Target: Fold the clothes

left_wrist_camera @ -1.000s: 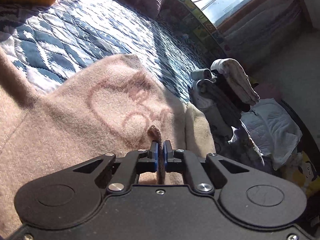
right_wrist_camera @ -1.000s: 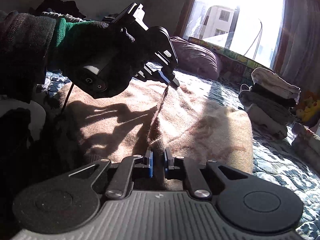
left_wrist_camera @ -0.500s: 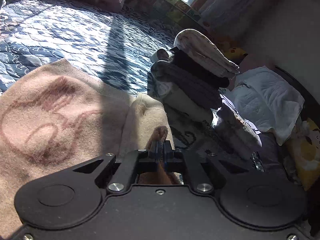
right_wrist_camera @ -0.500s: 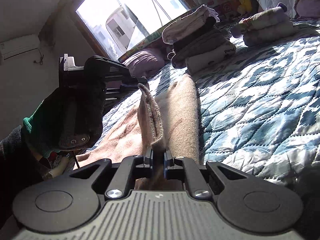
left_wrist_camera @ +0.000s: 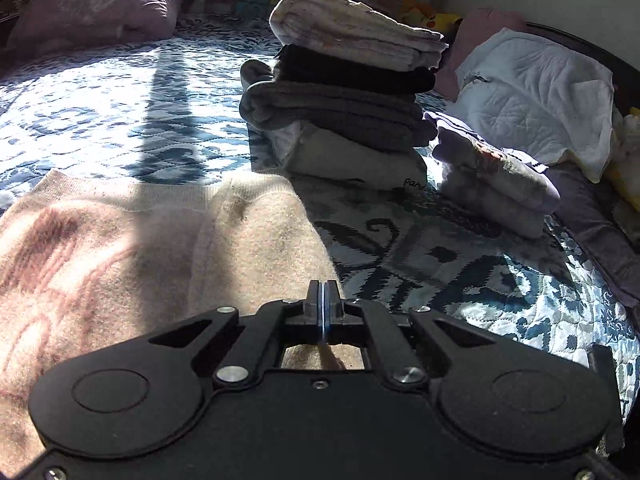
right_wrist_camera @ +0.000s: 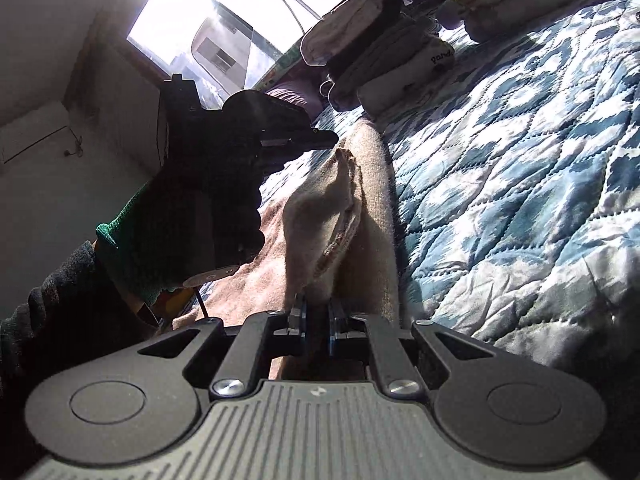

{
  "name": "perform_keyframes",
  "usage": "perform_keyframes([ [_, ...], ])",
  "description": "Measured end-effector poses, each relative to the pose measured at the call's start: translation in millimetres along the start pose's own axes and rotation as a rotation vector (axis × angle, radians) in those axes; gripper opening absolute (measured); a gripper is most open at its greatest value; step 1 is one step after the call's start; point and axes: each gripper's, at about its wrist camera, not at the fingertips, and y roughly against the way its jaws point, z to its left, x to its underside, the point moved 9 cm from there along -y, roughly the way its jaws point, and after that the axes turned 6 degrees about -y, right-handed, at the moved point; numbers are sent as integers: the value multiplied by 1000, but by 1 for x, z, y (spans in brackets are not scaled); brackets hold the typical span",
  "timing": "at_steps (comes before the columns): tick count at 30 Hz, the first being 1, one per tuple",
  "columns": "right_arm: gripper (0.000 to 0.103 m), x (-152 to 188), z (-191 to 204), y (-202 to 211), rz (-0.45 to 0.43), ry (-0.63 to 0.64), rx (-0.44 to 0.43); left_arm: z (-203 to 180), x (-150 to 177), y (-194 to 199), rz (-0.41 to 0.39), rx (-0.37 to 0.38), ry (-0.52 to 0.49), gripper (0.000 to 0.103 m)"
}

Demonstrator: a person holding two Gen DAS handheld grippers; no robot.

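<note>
Your left gripper has its two blue pads pressed flat together, and in its own view no cloth shows between them. Seen from the right wrist, its tip touches the raised corner of the pink sweater, so whether a thin edge is pinched there cannot be told. Your right gripper is clamped on a thick fold of the same sweater, which rises from its jaws as a standing ridge toward the left gripper at 12 o'clock.

In the left wrist view the sweater lies flat on the blue patterned quilt, filling the view from 7 to 11 o'clock. Its ribbed hem runs across at 11 o'clock, and a folded sleeve lies along its right edge at 12 o'clock, ending in a cuff. From 1 to 3 o'clock the quilt is bare, the nearest open room beside the sweater. More bare quilt stretches beyond the hem at 11 o'clock, crossed by a band of shadow.

Farther on at 12 o'clock, just past the cuff, a stack of folded clothes stands near the sweater's far corner. Its bottom cream piece carries small dark lettering that reads "pand", the rest cut off. A lower folded pile sits at 2 o'clock just beside it, with a white quilted pad behind. A purple pillow lies at the far edge at 10 o'clock.

In the right wrist view your gloved left hand holds its gripper at 10 o'clock.
</note>
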Motion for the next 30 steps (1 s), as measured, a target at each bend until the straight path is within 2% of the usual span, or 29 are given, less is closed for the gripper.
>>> perform_keyframes([
  [5, 11, 2, -16, 0, 19, -94, 15, 1, 15, 19, -7, 66, -25, 0],
  [12, 11, 7, -19, -5, 38, -114, 23, -8, 43, 41, -39, 138, -86, 0],
  [14, 11, 8, -20, -6, 40, -117, 25, -8, 50, 33, -20, 124, -99, 2],
  [17, 12, 9, -16, -2, 37, -87, 26, 0, 66, 8, 48, 122, -79, 2],
  [18, 14, 10, -13, 3, 29, -70, 39, 3, 64, 10, 29, 133, -55, 3],
  [20, 15, 9, -7, 22, -15, -5, 96, 6, 58, 25, -10, 155, -7, 5],
  [22, 15, 6, 8, 41, -80, 141, 132, 10, 55, 45, -58, 170, 8, 21],
  [23, 15, 4, 16, 50, -113, 218, 151, 12, 56, 56, -80, 164, -7, 25],
  [24, 15, 4, 27, 54, -157, 349, 185, 13, 59, 65, -93, 161, -24, 27],
  [26, 15, 9, 42, 45, -168, 489, 187, 14, 66, 76, -101, 163, -54, 27],
  [30, 15, 18, 62, 11, -160, 686, 172, 17, 72, 79, -110, 154, -90, 27],
])
